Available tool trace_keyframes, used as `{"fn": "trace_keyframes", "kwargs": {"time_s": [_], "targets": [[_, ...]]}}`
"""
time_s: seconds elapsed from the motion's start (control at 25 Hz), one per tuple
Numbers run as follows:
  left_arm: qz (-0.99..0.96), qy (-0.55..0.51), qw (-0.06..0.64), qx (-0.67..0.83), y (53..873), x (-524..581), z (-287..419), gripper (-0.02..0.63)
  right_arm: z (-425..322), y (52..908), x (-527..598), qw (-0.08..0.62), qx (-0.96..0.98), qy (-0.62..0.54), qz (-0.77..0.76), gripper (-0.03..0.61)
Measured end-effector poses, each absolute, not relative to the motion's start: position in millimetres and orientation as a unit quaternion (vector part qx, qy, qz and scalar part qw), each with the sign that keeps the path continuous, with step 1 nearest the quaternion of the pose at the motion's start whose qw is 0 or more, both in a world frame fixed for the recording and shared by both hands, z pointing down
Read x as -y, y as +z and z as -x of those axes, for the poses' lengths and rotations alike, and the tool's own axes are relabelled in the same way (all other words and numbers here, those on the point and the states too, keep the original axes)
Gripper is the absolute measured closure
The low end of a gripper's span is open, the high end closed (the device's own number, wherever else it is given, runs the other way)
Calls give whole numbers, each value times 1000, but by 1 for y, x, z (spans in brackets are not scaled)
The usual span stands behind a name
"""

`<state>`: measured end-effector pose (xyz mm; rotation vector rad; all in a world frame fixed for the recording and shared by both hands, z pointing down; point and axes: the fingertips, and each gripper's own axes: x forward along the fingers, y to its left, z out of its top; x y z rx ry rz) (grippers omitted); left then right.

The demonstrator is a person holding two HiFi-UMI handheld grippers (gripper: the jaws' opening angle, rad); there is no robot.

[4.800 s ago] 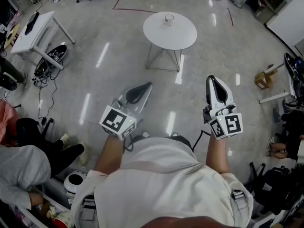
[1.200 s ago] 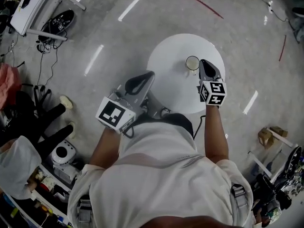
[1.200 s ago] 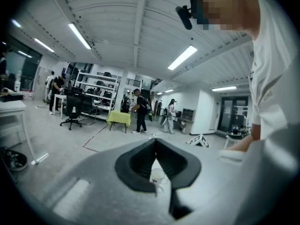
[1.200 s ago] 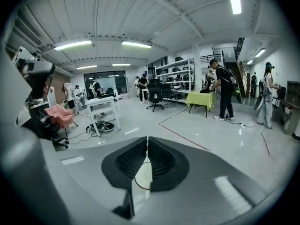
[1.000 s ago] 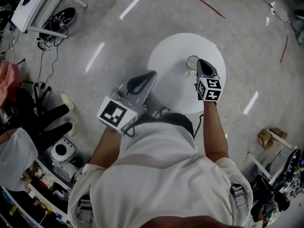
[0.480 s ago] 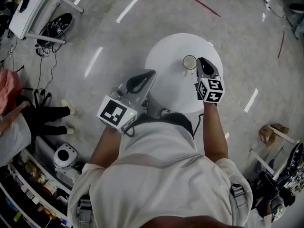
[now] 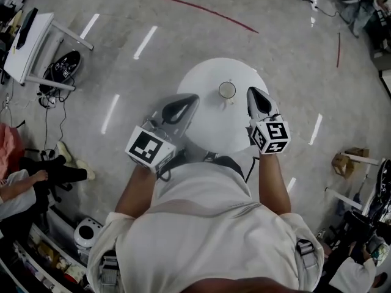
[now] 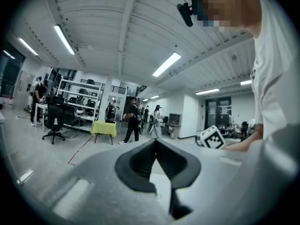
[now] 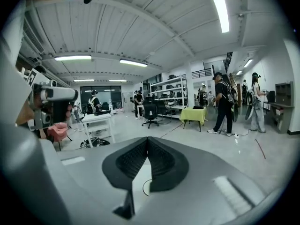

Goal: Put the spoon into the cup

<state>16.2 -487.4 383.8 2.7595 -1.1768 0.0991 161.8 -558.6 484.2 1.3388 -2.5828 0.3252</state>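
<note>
A clear glass cup stands near the middle of a round white table. A small pale thing lies just on the near side of the cup; it is too small to tell whether it is the spoon. My right gripper hovers over the table's right part, to the right of the cup, shut and empty. My left gripper hangs at the table's left edge, also shut with nothing in it. In the right gripper view a curved bit of the cup's rim shows below the jaws. In the left gripper view the jaws point out across the room.
A white desk and a black bag stand at the far left. A person sits on the floor at the left. A cardboard box lies to the right. Red tape marks the floor beyond the table.
The head view has shifted, so the table sits lower in the picture. My right gripper has drawn a little away from the cup to its right. The left gripper keeps its pose.
</note>
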Motion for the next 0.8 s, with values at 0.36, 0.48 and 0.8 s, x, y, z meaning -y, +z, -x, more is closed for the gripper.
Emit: {"fn": "trace_keyframes", "kwargs": {"time_s": [0.36,0.48,0.8], "targets": [[-940,14,28,340,347,479,-43,614,-199,387,500,51,863,46,-500,574],[-947,11,19,322,338,479,-51,614,-217,363,487,45,847,24,-529,574],[-957,8,9,290,328,465,-76,614,-241,342,461,51,830,-8,-556,574]]}}
